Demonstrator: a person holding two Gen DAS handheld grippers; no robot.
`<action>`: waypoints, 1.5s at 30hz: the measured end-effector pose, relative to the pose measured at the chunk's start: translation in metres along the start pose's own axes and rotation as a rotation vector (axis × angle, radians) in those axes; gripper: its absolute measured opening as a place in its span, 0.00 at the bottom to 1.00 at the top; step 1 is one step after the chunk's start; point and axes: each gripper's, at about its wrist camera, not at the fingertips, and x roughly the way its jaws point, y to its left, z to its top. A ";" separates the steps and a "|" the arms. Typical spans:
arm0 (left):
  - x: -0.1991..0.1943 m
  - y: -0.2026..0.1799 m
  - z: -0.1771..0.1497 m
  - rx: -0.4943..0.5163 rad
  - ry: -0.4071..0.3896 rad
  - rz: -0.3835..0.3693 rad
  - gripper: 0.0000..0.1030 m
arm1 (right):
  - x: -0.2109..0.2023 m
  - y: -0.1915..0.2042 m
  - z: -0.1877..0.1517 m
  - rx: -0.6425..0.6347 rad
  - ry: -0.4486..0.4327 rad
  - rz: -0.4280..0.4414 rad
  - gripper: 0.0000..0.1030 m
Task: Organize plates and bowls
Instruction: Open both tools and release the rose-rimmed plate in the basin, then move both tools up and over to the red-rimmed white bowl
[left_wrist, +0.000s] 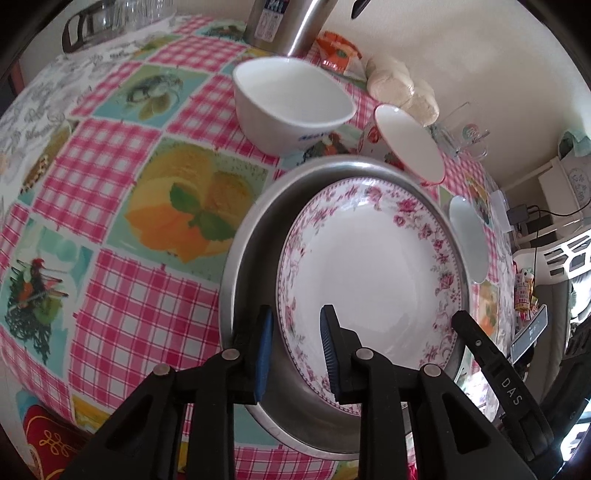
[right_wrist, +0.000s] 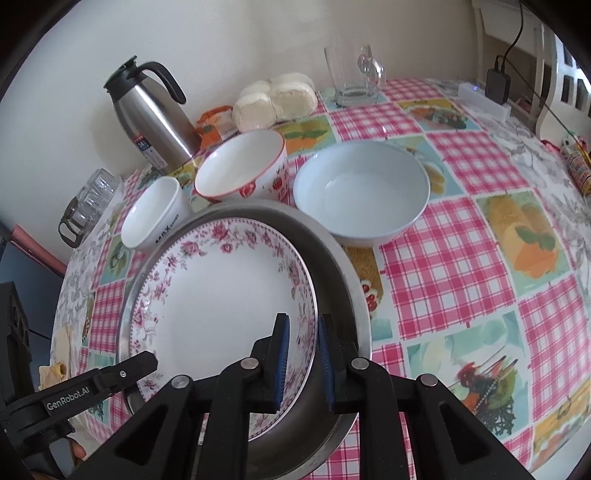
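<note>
A white plate with a pink floral rim (left_wrist: 373, 266) (right_wrist: 221, 291) lies inside a larger steel plate (left_wrist: 255, 251) (right_wrist: 332, 266). My left gripper (left_wrist: 297, 350) straddles the floral plate's left rim with a gap between its pads. My right gripper (right_wrist: 303, 363) straddles the right rim, pads close to it; contact is unclear. Behind stand a small white bowl (left_wrist: 288, 103) (right_wrist: 155, 214), a red-rimmed strawberry bowl (left_wrist: 406, 142) (right_wrist: 243, 166) and a pale blue bowl (left_wrist: 469, 240) (right_wrist: 362, 192).
A steel thermos jug (right_wrist: 151, 110) (left_wrist: 284, 26), a bag of buns (right_wrist: 275, 98) (left_wrist: 402, 88) and a glass mug (right_wrist: 352, 75) stand at the back by the wall. Glasses in a holder (right_wrist: 86, 199) sit at the far left. A checked tablecloth (right_wrist: 461, 258) covers the table.
</note>
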 end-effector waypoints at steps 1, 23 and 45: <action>-0.002 -0.001 0.000 0.006 -0.012 0.003 0.26 | -0.003 0.001 0.000 -0.005 -0.010 -0.002 0.18; -0.028 -0.039 -0.002 0.202 -0.193 0.182 0.75 | -0.022 0.030 -0.001 -0.203 -0.144 -0.119 0.47; -0.031 -0.036 0.001 0.218 -0.291 0.301 0.96 | -0.027 0.014 0.005 -0.154 -0.193 -0.146 1.00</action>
